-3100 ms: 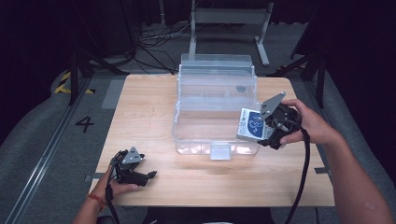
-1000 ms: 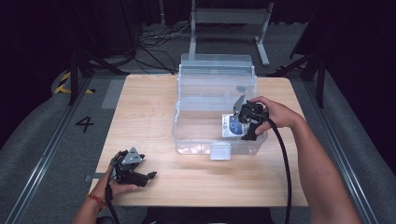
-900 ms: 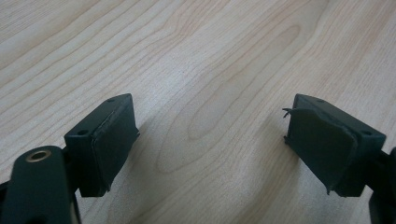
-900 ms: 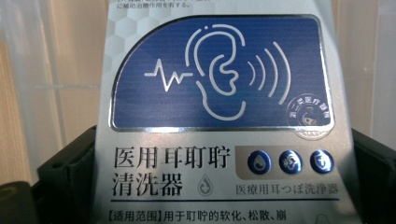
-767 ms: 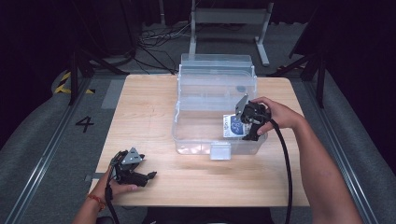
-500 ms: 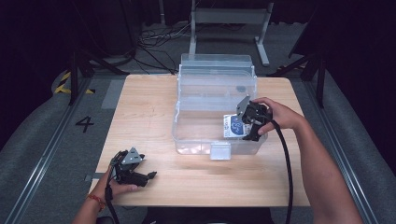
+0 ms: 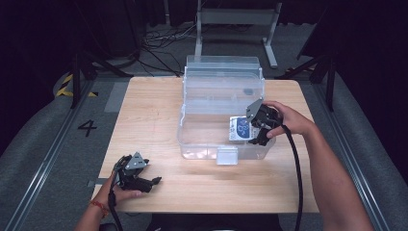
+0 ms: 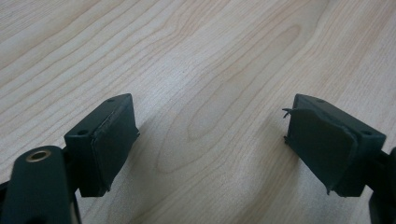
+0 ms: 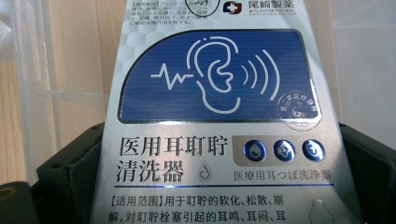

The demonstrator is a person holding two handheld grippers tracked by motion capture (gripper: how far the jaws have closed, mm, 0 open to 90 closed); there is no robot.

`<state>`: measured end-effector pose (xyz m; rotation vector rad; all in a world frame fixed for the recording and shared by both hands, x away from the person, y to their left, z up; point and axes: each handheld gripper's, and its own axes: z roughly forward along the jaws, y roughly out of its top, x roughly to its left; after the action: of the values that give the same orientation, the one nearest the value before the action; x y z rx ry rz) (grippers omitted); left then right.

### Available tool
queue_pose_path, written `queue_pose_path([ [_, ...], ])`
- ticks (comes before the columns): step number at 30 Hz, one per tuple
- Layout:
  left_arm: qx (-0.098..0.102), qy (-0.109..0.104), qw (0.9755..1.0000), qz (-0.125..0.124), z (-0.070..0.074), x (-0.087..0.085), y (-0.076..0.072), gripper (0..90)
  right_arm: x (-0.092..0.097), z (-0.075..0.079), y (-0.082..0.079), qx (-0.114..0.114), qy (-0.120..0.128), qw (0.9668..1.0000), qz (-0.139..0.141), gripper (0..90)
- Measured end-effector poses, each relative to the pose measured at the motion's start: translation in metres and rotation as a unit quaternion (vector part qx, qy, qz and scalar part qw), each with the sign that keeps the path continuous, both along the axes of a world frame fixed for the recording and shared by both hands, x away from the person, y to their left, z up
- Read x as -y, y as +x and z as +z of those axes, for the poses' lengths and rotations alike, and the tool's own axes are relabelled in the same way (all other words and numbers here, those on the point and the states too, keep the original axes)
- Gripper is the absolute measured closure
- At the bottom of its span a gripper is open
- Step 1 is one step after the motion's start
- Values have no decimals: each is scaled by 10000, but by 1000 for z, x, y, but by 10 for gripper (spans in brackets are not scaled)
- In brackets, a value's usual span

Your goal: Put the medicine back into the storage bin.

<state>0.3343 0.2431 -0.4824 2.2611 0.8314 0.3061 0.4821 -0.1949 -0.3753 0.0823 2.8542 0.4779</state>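
Observation:
A silver and blue carton [image 7: 241,129] with an ear symbol hangs inside the right end of a clear plastic bin [image 7: 202,144]. My right gripper [image 7: 256,131] is shut on it. In the right gripper view the carton [image 9: 219,121] stands between the two black jaws, printed face toward the camera, with the bin's clear walls behind it. My left gripper [image 7: 153,182] rests on the wooden table [image 7: 149,110] near its front left edge, held by a hand. Its jaws stand open in the left gripper view [image 8: 210,154], with bare wood between them.
The bin's clear lid [image 7: 223,77] stands open at the back. A white latch [image 7: 227,155] sits on the bin's front wall. A metal stand [image 7: 235,24] and cables lie on the floor behind the table. Cables trail from both grippers.
The right gripper has carried the carton from the bin's right rim to the left, into the bin, and has barely moved in the last second. The left gripper has stayed still.

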Motion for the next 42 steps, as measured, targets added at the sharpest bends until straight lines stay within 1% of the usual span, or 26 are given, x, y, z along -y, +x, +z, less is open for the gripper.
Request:
queue_pose_path([
  [2, -9, -10, 10000, 0, 0, 0, 0, 160, 1, 0, 0, 6, -38, 10000, -20, 46],
  [4, -8, -11, 10000, 4, 0, 0, 0, 160, 5, 1, -1, 19, 59, 10000, -78, 46],
  [5, 2, -1, 10000, 6, 0, 0, 0, 161, 6, 1, 0, 35, 165, 9999, -6, 46],
  [9, -1, -5, 10000, 7, 0, 0, 0, 161, 11, 2, -2, 50, 445, 9990, -22, 47],
  [13, -2, -14, 10000, 17, 0, 0, 0, 160, 16, 3, -3, 81, 918, 9957, -88, 47],
  [14, -10, -18, 10000, 15, 0, 0, 0, 161, 16, 2, -3, 75, 949, 9954, -78, 47],
  [16, -6, -6, 10000, 21, 0, 0, 0, 161, 13, 1, -4, 35, 923, 9957, -10, 47],
  [19, -3, -11, 10000, 24, 0, 0, 0, 160, 10, 0, -3, 80, 979, 9952, 0, 49],
  [21, -13, -17, 10000, 20, 0, 0, 0, 161, 9, 0, -3, 58, 1053, 9944, -10, 49],
  [24, -4, -10, 10000, 22, 0, 0, 0, 160, 9, -1, -2, 45, 1053, 9944, -57, 50],
  [26, -5, -12, 10000, 23, 0, 0, 0, 160, 9, -1, -1, 44, 1172, 9930, -110, 50],
  [27, -5, -12, 10000, 23, 0, 0, 0, 161, 9, -1, -1, 44, 1172, 9930, -110, 50],
  [28, 1, -3, 10000, 21, 0, 0, 0, 161, 10, 1, -2, 53, 1344, 9908, -114, 51],
  [30, -3, -8, 10000, 22, 0, 0, 0, 160, 10, 1, -2, 59, 1384, 9903, -97, 52],
  [31, -5, -10, 10000, 23, 0, 0, 0, 161, 10, 2, -3, 34, 1471, 9891, -87, 59],
  [32, -9, -11, 10000, 24, 0, 0, 0, 161, 11, 3, -3, 81, 1558, 9877, -103, 165],
  [33, -13, -15, 10000, 20, 0, 0, 0, 161, 12, 5, -4, 145, 1716, 9850, -138, 279],
  [34, -2, -7, 10000, 20, 0, 0, 0, 161, 13, 8, -4, 180, 1880, 9818, -203, 211],
  [35, -2, -12, 10000, 24, 0, 0, 0, 161, 14, 8, -4, 223, 1887, 9814, -257, 111],
  [36, -2, -9, 10000, 23, 0, 0, 0, 160, 13, 9, -4, 246, 1832, 9825, -233, 120],
  [37, 2, -6, 10000, 26, 0, 0, 0, 161, 14, 9, -4, 252, 1818, 9828, -223, 207],
  [38, -2, -10, 10000, 27, 0, 0, 0, 161, 14, 9, -4, 276, 1792, 9831, -249, 233],
  [39, -6, -13, 10000, 25, 0, 0, 0, 161, 14, 9, -5, 306, 1721, 9842, -266, 149],
  [40, -4, -8, 10000, 23, 0, 0, 0, 161, 15, 10, -5, 270, 1673, 9851, -277, 176],
  [41, -4, -9, 10000, 24, 0, 0, 0, 161, 16, 10, -5, 292, 1660, 9853, -281, 201],
  [42, -4, -9, 10000, 25, 0, 0, 0, 161, 17, 10, -5, 317, 1654, 9853, -284, 190],
])
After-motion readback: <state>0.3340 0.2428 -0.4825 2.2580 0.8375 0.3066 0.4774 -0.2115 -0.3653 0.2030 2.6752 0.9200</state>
